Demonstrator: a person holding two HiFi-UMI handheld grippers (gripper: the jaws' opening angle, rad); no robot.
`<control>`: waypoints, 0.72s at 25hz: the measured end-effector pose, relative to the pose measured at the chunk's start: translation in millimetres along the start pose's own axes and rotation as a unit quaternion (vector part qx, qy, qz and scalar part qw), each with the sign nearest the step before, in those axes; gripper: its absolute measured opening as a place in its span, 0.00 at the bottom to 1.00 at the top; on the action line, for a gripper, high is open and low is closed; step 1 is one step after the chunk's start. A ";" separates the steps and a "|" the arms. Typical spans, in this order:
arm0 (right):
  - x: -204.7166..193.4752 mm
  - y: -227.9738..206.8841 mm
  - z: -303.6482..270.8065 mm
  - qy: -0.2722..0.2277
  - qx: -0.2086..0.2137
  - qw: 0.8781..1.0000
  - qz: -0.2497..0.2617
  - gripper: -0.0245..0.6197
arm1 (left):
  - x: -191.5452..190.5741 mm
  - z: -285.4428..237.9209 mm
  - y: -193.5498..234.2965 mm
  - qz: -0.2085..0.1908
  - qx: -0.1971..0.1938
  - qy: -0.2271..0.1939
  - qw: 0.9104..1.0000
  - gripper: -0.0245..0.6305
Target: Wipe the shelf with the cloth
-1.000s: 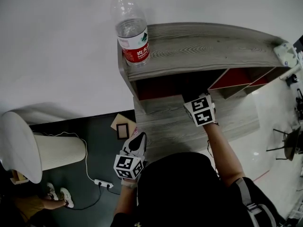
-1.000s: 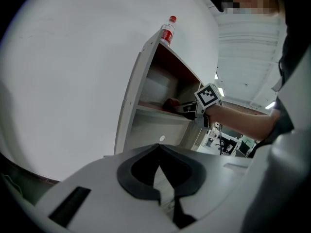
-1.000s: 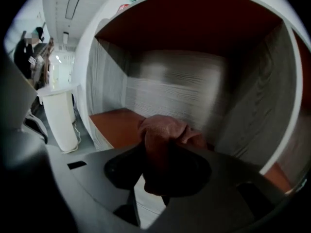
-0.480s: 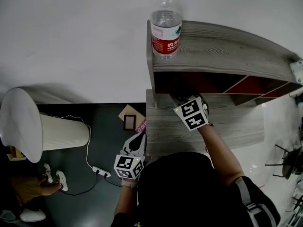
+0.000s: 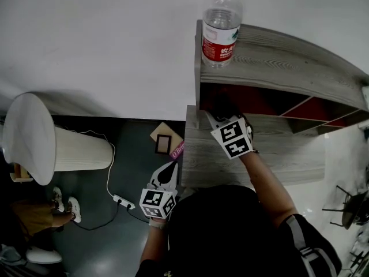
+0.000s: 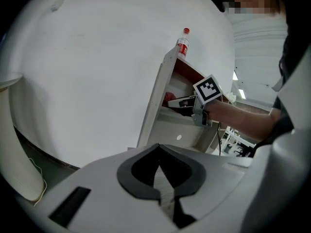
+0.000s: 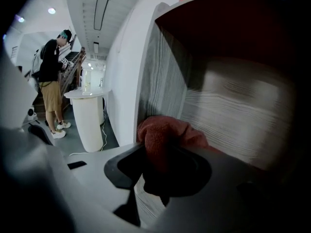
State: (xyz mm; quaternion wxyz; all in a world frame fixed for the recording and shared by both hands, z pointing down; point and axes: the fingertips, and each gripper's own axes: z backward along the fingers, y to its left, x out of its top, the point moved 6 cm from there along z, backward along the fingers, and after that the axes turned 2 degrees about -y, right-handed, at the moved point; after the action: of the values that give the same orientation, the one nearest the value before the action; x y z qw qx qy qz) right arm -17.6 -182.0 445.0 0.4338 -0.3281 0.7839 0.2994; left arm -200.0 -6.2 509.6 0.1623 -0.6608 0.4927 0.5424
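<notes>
- Right now the red cloth (image 7: 165,137) is bunched at the left end of the shelf's (image 7: 228,110) lower compartment, by the side wall.
- Right gripper (image 7: 163,166): jaws nearly closed, pinching the cloth.
- Left gripper (image 6: 158,147): off the shelf's front left corner, jaws together, empty.
- Water bottle (image 5: 220,30) stands on top.

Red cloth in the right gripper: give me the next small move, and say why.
Probably sweep it rightward along the shelf's lower board. The right gripper is shut on the red cloth, which sits at the board's left end, close to the side panel. There is little to wipe further that way, while most of the grey board lies to its right.
</notes>
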 end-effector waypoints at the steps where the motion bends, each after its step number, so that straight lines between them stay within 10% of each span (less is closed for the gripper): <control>1: -0.4 -2.4 2.0 -0.006 -0.005 1.000 -0.011 0.22 | 0.2 -0.1 -1.1 -0.001 0.000 0.000 1.000 0.05; 18: -63.9 -96.8 88.5 -0.030 -0.172 0.972 -0.154 0.22 | 3.7 -36.3 -31.3 -0.028 -0.062 0.019 0.998 0.05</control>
State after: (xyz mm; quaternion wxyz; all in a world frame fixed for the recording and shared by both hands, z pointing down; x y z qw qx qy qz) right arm 126.3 -157.6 443.8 0.4351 -0.5058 0.6471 0.3690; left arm -154.1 -20.7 509.3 0.1266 -0.6933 0.4425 0.5546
